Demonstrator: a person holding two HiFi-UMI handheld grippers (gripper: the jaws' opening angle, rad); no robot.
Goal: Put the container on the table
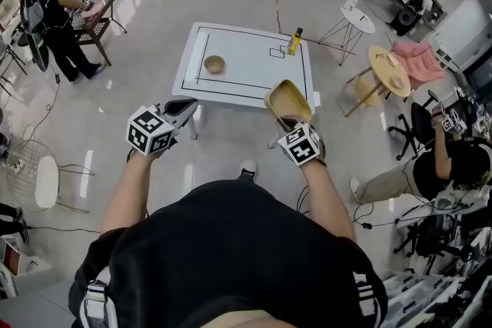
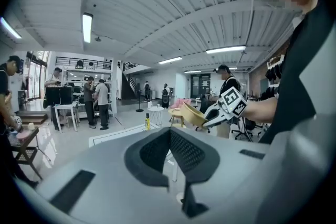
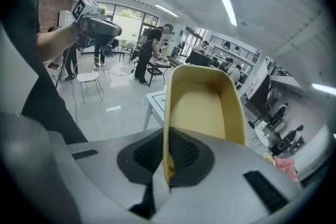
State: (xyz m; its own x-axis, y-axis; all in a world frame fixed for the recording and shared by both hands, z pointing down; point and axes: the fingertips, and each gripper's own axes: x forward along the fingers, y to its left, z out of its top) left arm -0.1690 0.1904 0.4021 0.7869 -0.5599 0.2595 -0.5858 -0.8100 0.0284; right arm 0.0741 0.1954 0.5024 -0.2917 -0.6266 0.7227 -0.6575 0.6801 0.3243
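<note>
White surface [image 1: 246, 61] lies ahead. Our right hand-held gripper [image 1: 287, 120] pinches the container [image 1: 289, 100] by its rim, left hand-held gripper [image 1: 187, 107] pressed together; we lower it level.

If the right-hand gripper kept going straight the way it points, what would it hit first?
Probably the white table: the right gripper, fingers shut on the yellow container, slants down toward its near side, so the container would land there first. Depth is hard to judge.
</note>
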